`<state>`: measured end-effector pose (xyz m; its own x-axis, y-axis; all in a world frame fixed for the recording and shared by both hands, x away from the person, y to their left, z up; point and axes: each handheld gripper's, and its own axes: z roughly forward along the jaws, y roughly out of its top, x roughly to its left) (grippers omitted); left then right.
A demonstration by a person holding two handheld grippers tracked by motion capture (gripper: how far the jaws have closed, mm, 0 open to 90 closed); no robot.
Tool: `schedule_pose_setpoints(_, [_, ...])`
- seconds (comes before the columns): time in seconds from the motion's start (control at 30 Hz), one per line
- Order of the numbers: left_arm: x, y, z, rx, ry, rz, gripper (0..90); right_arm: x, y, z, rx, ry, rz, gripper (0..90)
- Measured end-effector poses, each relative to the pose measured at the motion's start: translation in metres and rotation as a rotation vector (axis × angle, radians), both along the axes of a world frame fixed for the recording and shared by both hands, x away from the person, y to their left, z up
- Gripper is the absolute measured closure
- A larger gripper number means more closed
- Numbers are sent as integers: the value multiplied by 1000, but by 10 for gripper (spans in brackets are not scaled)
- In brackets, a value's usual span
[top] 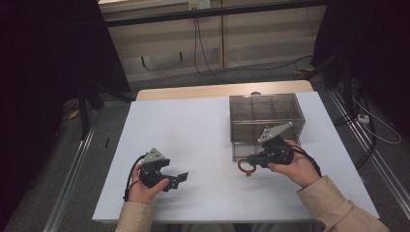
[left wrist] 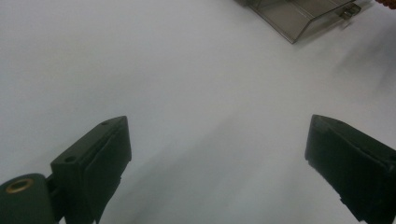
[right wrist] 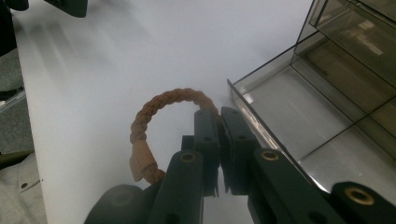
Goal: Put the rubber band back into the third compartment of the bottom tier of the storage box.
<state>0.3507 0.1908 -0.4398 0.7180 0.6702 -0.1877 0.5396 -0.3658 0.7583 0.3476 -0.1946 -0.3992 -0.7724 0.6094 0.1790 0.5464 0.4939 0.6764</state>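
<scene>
Right tongs (right wrist: 218, 122) are pinched down tight on the brown braided cord bracelet (right wrist: 154, 112), jaws nipping one spot of the loop near its top while the rest of the ring stands out free to the side. From above, the same bracelet (top: 246, 167) hangs off the tip of the right tongs (top: 251, 161), just over the white worktop (top: 203, 130) and just in front of the smoky clear plastic organiser box (top: 266, 121).

That cord looks light as anything, and soft: a twisted rope weave, matte, rough enough that the flat black pads should not slip on it. It keeps its round shape in the air, so there is some spring in it, but I'd expect it to swing and sag if swung about. The paler, smooth clasp piece (right wrist: 141, 161) at the bottom of the loop looks like the one hard part; gripping the braid itself, as now, seems the safer hold.

The box (right wrist: 327, 93) is stiff, glossy and thin-walled, with dividers cutting it into compartments and sharp-looking edges right beside the jaws.

Over on the other side, the left tongs (left wrist: 217, 154) stand wide apart, nothing between them, low over bare worktop (left wrist: 163, 70); in the high view the left tongs (top: 180, 180) sit well apart from the box.
</scene>
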Motion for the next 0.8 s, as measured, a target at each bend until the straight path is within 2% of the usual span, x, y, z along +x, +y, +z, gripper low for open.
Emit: schedule_pose_setpoints(0.8, [0,0,0,-1,3,-1,72,8,-22,2,-37,4,-45,861])
